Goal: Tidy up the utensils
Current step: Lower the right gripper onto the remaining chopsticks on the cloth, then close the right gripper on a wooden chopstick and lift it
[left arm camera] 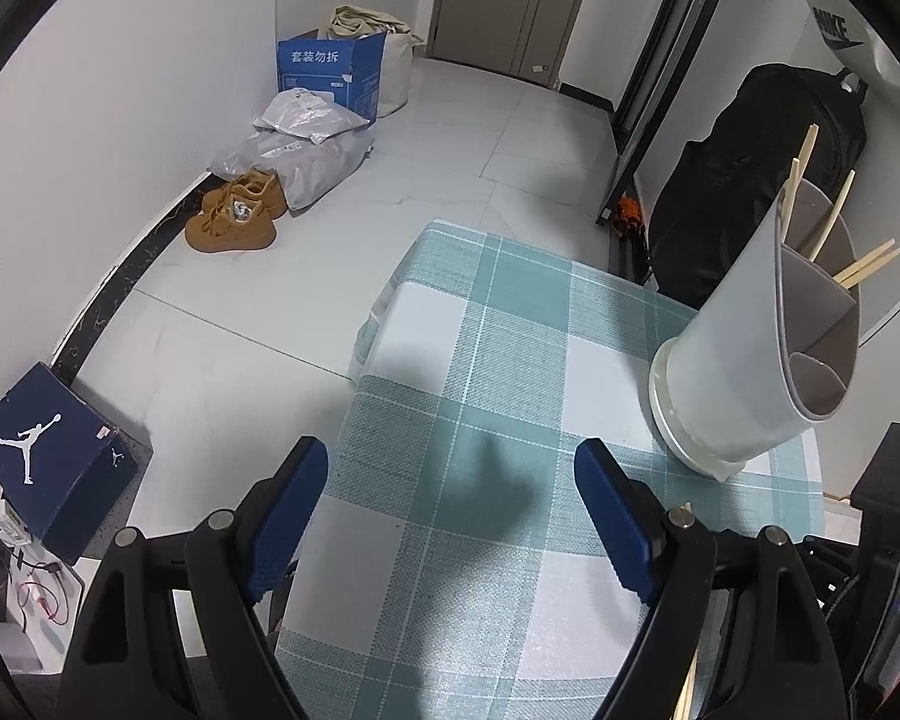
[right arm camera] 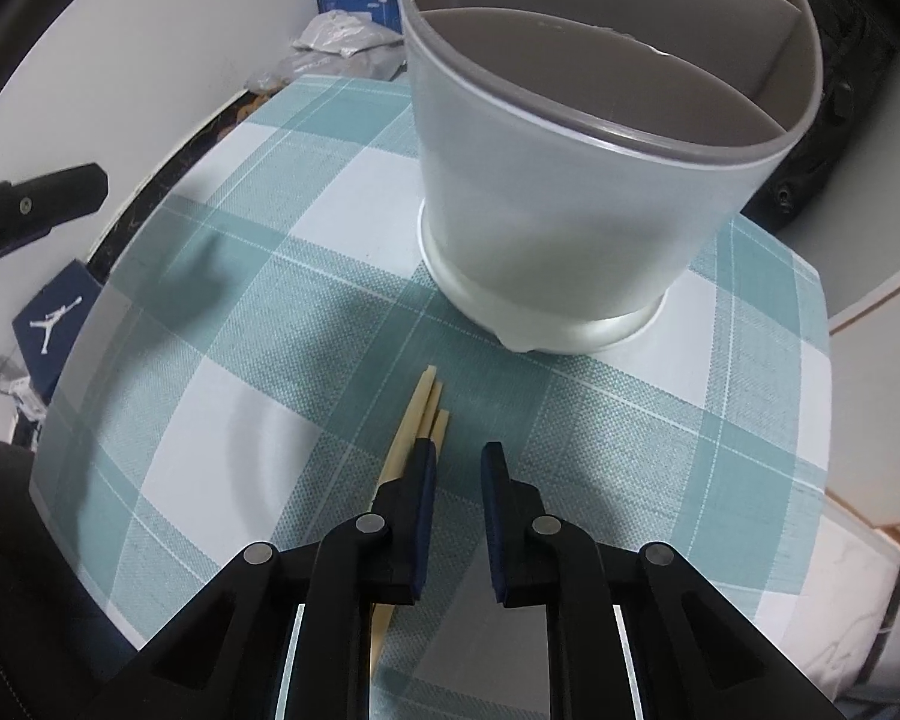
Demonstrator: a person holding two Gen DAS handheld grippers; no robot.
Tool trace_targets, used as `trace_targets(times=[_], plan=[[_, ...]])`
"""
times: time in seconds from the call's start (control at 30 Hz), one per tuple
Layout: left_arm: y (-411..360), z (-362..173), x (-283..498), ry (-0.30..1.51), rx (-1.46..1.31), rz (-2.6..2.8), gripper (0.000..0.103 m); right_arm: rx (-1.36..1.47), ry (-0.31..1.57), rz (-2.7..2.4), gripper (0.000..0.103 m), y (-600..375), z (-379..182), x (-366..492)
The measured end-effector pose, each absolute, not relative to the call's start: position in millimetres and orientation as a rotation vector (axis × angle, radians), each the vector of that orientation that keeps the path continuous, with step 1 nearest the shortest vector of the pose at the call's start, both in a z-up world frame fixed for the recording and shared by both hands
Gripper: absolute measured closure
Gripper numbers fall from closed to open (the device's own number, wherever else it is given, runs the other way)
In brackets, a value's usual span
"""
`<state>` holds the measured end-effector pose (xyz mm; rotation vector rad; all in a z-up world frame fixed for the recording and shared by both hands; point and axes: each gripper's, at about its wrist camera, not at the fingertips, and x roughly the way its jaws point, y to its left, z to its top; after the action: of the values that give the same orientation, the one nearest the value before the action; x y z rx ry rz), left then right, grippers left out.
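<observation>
Right gripper (right arm camera: 457,462): jaws narrow, a slim gap showing between the blue pads, nothing clamped. Loose chopsticks (right arm camera: 417,420) lie flat on the checked tablecloth (right arm camera: 630,450) just outside the left-hand pad, at about 10 o'clock from the gap; they pass under that finger rather than between the pads. Count: three tips visible, bunched and parallel, pointing toward 12 o'clock. Judgement: the gripper sits offset and needs to shift toward 9 o'clock to straddle them.

At 12 o'clock beyond the tips stands the utensil holder (right arm camera: 570,192), upright on its white base, divided inside; three compartments can be made out. Chopstick ends show in the far one, at 1 o'clock.

Left gripper (left arm camera: 450,468): jaws wide, empty, hovering over bare cloth. From there the utensil holder (left arm camera: 744,360) is at 2 o'clock, with stored chopsticks (left arm camera: 834,222) leaning out; about five ends countable. Likely idle while the right gripper picks.
</observation>
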<state>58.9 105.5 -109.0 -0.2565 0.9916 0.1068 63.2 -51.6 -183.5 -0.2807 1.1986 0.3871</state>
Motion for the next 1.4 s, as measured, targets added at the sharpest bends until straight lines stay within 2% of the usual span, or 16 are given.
trace_targets(times=[0.47, 0.53, 0.57, 0.73, 1.13, 1.4], plan=[[107, -110, 60, 1.005, -0.259, 0.113, 0.022, -0.266, 1.214, 0.405, 0.09, -43, -188, 71], [105, -111, 60, 1.015, -0.25, 0.107, 0.022, -0.244, 1.206, 0.417, 0.098, -45, -187, 70], [103, -111, 60, 1.021, -0.247, 0.1, 0.022, -0.228, 1.2, 0.421, 0.098, -45, -188, 67], [82, -118, 60, 1.071, -0.206, 0.035, 0.022, -0.114, 1.119, 0.439, 0.099, -70, -176, 64], [11, -147, 56, 1.221, -0.039, -0.119, 0.022, 0.361, 0.954, 0.44, 0.099, -174, -131, 52], [-2, -157, 60, 1.249, 0.035, -0.078, 0.022, 0.435, 0.857, 0.424, 0.099, -206, -108, 41]])
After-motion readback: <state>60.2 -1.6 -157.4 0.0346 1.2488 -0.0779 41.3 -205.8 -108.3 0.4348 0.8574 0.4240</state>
